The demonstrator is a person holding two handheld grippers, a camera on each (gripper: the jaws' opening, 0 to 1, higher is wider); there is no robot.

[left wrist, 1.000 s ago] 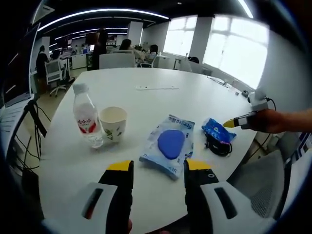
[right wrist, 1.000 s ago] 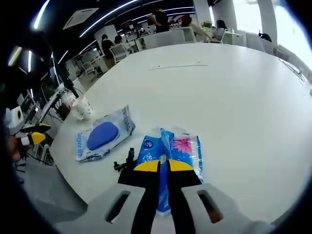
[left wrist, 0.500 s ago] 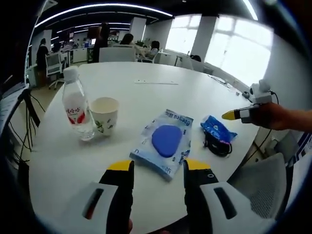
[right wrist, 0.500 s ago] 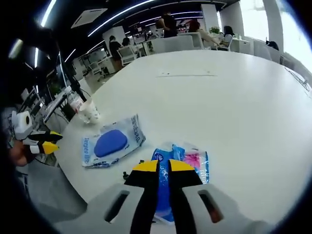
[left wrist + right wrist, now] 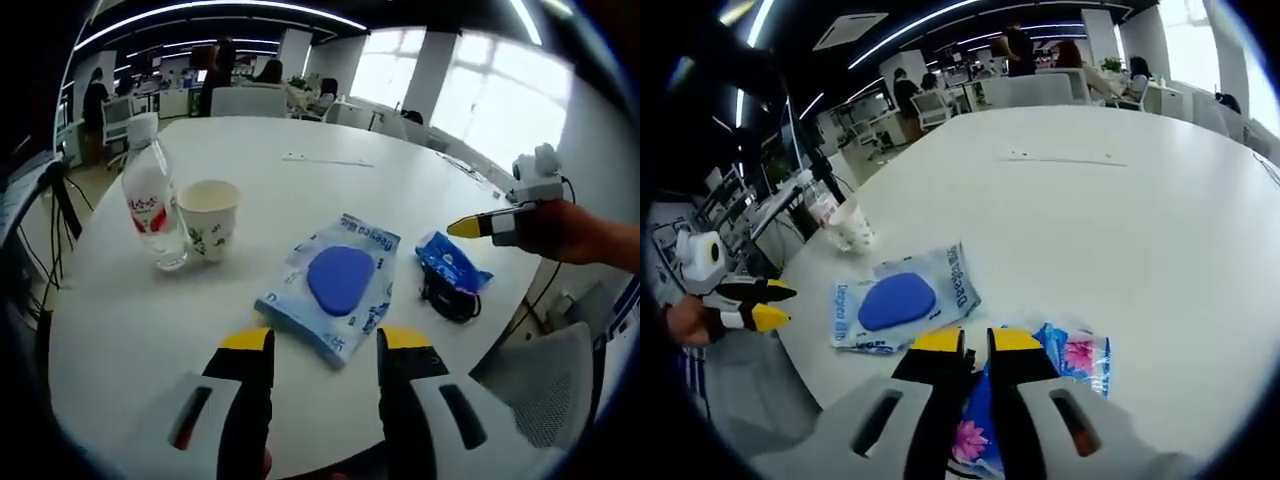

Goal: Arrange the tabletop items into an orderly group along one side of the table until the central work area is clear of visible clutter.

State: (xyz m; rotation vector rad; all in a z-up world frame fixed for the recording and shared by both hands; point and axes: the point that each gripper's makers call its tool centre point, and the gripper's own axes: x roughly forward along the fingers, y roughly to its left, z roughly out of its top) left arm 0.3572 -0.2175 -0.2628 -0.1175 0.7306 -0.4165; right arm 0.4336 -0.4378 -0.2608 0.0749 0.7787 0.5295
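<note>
Bright daylight from windows (image 5: 470, 95); ceiling strip lights (image 5: 910, 20) glow overhead. White table (image 5: 300, 200) evenly lit, soft shadows. Heavy fisheye bending at edges; background people slightly blurred.

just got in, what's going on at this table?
A person holds a gripper in each hand at a white round table. The right gripper hangs with its jaws nearly closed just over a blue tissue pack near the edge. The left gripper is open, short of a wet-wipes pack. A water bottle and paper cup stand together. A black cable lies by the tissues.
</note>
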